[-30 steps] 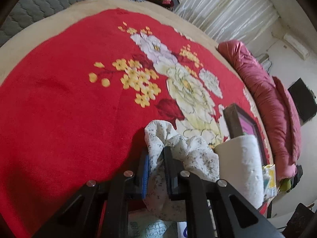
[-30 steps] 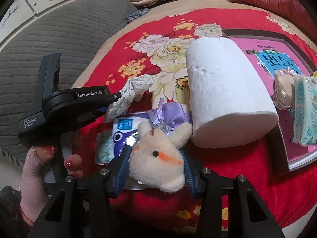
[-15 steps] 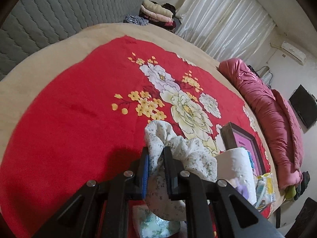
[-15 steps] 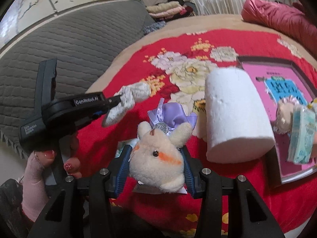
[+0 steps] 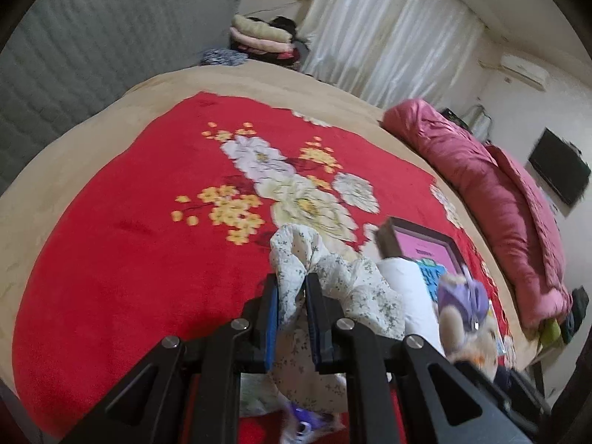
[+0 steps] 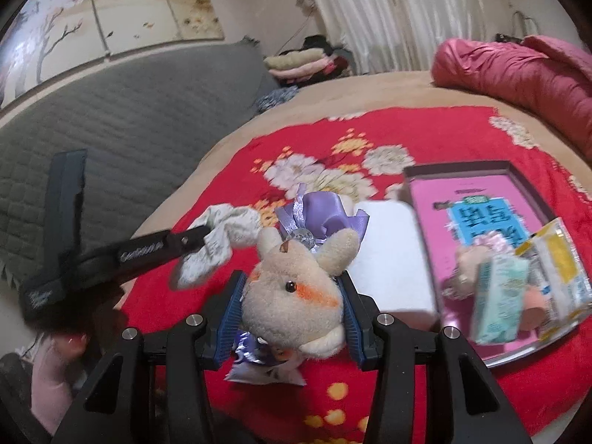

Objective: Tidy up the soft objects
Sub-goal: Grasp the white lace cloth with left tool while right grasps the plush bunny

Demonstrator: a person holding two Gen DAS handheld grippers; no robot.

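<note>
My left gripper is shut on a white floral cloth, which hangs from its jaws above the red flowered blanket. In the right wrist view the same left gripper holds that floral cloth up at the left. My right gripper is shut on a cream plush bunny with a purple bow, lifted off the blanket. That plush bunny shows blurred at the lower right of the left wrist view.
A white paper roll lies on the blanket beside a pink book bearing tissue packs and a small plush. A purple-white packet lies under my right gripper. Pink rolled bedding lines the right edge; a grey quilted headboard stands behind.
Both grippers have risen from the blanket, carrying the floral cloth and the plush bunny with them. The roll, book and packets lie farther below. Both grips are unchanged.
</note>
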